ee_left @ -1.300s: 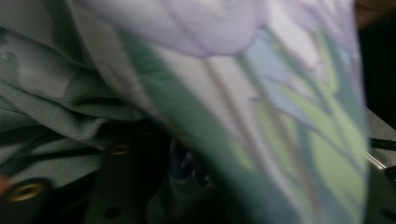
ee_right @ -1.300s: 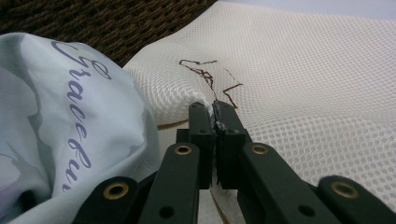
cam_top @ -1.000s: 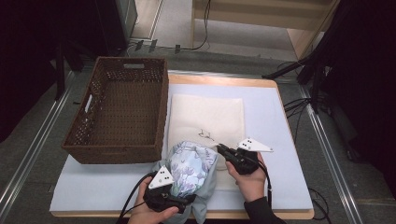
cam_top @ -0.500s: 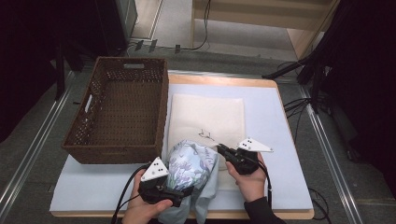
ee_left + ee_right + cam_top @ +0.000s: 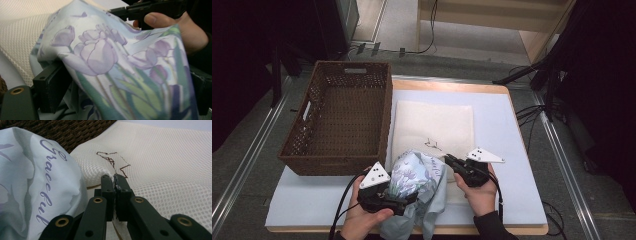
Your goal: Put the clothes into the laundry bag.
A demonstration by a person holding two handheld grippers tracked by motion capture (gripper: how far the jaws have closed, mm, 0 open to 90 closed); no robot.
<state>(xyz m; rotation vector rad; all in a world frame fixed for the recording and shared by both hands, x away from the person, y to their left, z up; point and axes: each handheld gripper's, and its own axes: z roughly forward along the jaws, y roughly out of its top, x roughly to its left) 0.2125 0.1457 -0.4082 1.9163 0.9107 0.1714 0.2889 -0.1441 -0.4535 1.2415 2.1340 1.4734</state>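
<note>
A pale blue cloth printed with purple tulips bulges up at the table's front edge. In the left gripper view the cloth drapes over and between my left gripper's wide jaws. My left gripper has just been opening and stands open, its pads not pressing the fabric. The white mesh bag lies flat behind the cloth. My right gripper is shut on the mesh bag's near edge, right beside a brown stitched mark. The right gripper has both jaws together.
A brown wicker basket stands at the left, touching the mesh bag's side. A light blue mat covers the tabletop. Cables trail off the table's right side. The person's right hand is close behind the cloth.
My left gripper has risen a little and shifted left with the cloth over it, and the cloth now bulges higher. The right gripper has stayed put on the mesh.
</note>
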